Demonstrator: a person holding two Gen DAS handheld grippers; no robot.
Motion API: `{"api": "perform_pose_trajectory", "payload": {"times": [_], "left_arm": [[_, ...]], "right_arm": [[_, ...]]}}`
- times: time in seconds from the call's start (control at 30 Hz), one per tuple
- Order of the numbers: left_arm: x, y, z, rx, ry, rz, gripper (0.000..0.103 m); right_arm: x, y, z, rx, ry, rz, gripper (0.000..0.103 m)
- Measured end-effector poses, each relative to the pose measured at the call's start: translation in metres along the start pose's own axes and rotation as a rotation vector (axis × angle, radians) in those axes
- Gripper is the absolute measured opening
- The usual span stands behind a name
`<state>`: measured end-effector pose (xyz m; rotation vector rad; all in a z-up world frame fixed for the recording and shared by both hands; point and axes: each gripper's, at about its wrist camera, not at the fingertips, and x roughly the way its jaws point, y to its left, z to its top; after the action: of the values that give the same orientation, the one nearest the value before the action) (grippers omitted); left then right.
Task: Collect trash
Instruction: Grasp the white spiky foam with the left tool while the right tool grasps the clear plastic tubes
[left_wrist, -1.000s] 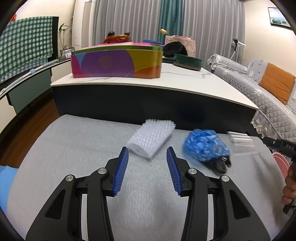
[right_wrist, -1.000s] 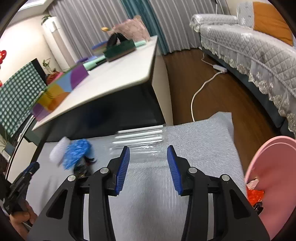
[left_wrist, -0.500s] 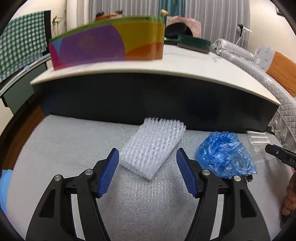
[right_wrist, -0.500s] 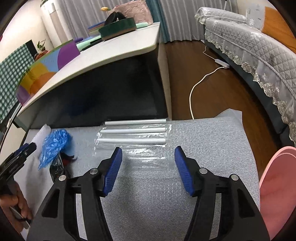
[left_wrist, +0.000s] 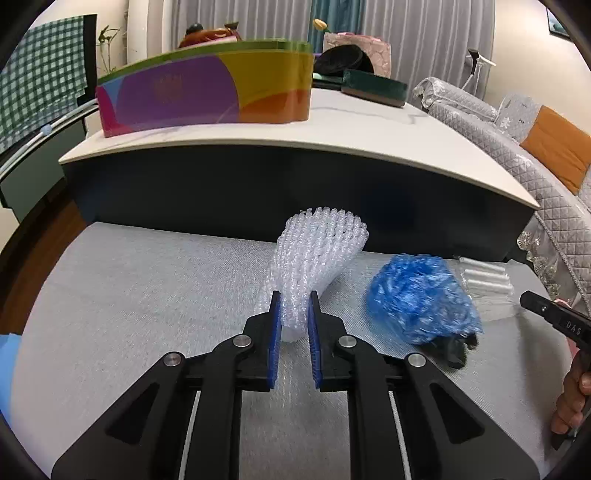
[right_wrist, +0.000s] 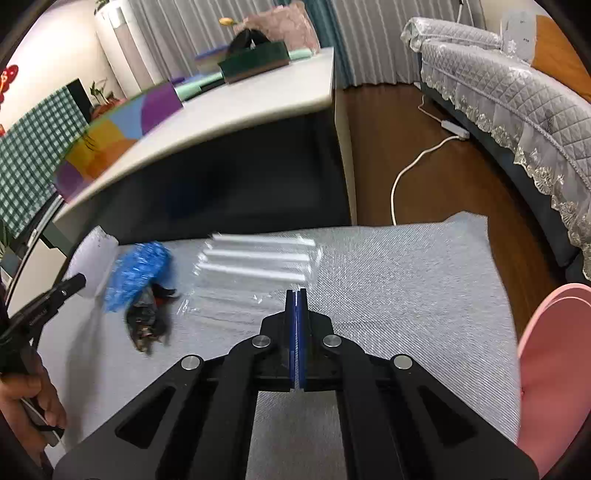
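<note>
Since before, left gripper is closing onto foam net; right gripper pinches plastic film.

Both tools look alike. The left gripper has two matte black plastic arms that widen toward the camera, each with a long cut-out slot. Its fingers carry ribbed blue pads on their inner faces. Round silver screws sit at the joints, two on each side. The right gripper has the same black frame, blue pads and silver screws. Seen from the left camera, its black side bears small white lettering. A bare hand grips the left tool's handle.
</note>
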<state>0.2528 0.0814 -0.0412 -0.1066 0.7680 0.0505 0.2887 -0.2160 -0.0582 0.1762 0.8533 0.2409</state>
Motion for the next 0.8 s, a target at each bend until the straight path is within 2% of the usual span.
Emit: {"api": "perform_pose_trajectory", "payload": {"times": [0.37, 0.8], "left_arm": [[-0.056, -0.011, -0.005, 0.017, -0.056, -0.025, 0.013], [-0.112, -0.015, -0.015, 0.027, -0.11, -0.055, 0.013]], "right_arm": [[-0.071, 0.02, -0.001, -0.053, -0.093, 0.019, 0.0], [-0.146, 0.035, -0.02, -0.114, -0.152, 0.018, 0.0]]}}
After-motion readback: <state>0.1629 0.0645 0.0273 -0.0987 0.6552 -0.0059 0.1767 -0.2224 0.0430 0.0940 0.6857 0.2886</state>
